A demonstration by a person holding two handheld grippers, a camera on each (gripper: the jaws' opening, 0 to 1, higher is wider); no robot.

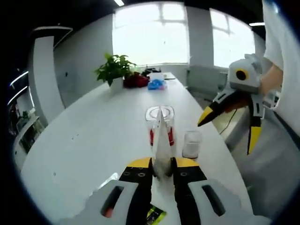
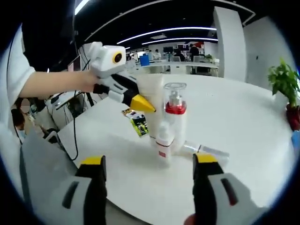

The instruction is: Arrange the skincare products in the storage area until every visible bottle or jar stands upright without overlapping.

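Two grippers | left gripper (image 1: pixel 162 165) clenched on white tube (image 1: pixel 162 136) | right gripper (image 2: pixel 149 165) released | pump bottle (image 2: pixel 175 117) and small bottle (image 2: pixel 164 143) upright | one vial (image 2: pixel 206 151) lying flat

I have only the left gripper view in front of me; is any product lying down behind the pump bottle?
Observer: Yes. The right gripper view shows a clear bottle lying on its side on the table, beside the pump bottle.
Operator: Thank you. Is the right gripper carrying anything?
Observer: No. The right gripper is open, with nothing between its jaws.
Operator: And the small white bottle?
Observer: The small white bottle stands upright, and from that side it shows a red label.
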